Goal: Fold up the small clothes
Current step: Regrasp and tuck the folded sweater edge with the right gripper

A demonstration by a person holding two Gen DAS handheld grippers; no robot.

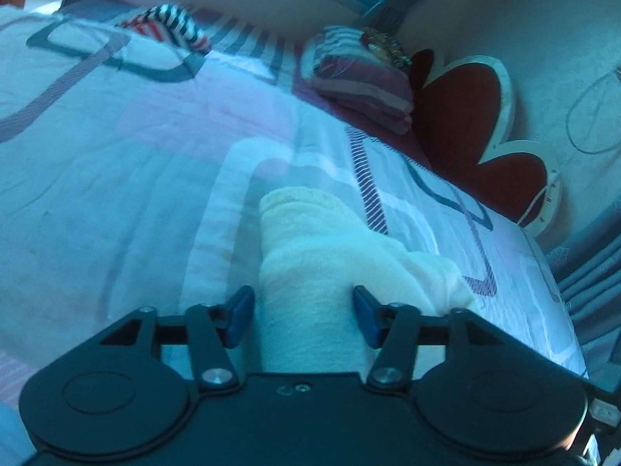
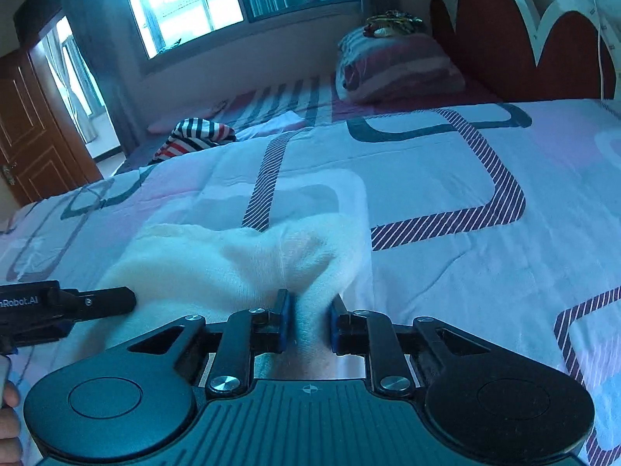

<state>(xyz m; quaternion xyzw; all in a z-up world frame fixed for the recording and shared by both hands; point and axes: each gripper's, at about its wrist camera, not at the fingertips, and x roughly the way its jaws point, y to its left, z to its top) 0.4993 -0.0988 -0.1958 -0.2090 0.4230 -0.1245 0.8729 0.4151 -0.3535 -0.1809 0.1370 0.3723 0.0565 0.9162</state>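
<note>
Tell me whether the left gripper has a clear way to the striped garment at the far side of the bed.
Probably yes. The left gripper stands open astride the white garment, not clamped on it, and only bare bedcover lies between it and the striped garment. Whether the arm stretches that far, the pictures cannot settle.

Your right gripper [image 2: 309, 320]: pitched down, jaws pinched narrow on cloth fold. Your left gripper [image 1: 302, 316]: pitched down, jaws held wide, blue pads [image 1: 238, 316] apart. Left gripper at near left in right view.
</note>
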